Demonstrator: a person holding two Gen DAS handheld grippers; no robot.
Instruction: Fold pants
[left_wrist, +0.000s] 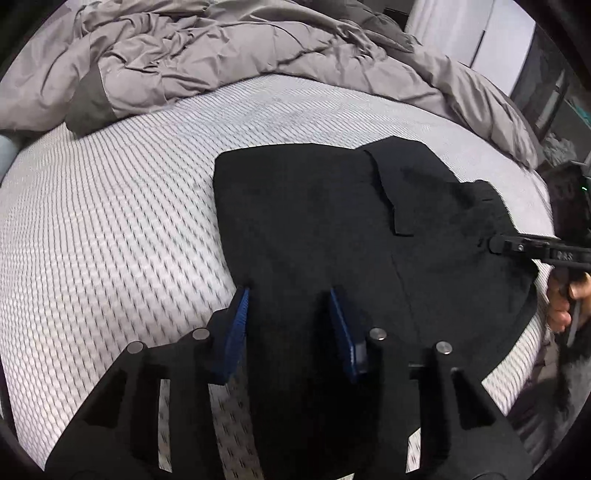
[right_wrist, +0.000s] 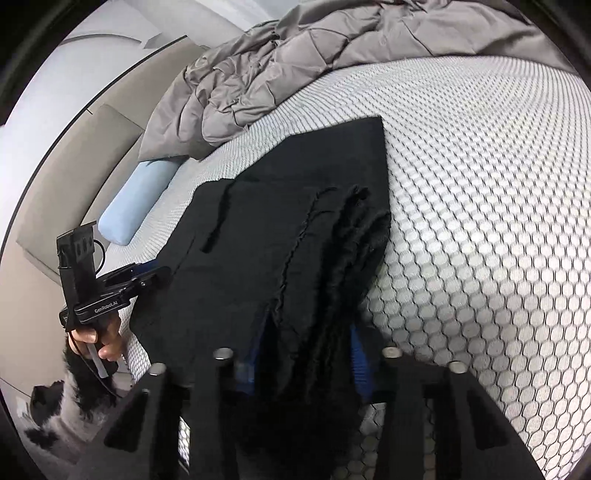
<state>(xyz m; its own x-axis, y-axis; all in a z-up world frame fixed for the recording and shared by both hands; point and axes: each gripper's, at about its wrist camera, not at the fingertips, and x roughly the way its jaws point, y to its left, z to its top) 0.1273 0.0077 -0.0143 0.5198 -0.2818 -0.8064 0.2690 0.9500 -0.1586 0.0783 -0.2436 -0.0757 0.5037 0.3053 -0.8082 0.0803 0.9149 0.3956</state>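
The black pants lie partly folded on the mattress, grey duvet bunched at 12 o'clock. The left gripper sits with its 2 blue pads apart, straddling the near fabric edge at 6 o'clock, nothing clamped. The right gripper has a thick bunch of layers between its pads, apparently pinched. To fold cleanly, I'd close the left on its edge first, lift both evenly, and keep the layers aligned

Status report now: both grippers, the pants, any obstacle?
Left gripper open over pants. Right gripper around bunched pants edge, closure unclear. Pants partly folded on mattress. Blanket at far side, clear.
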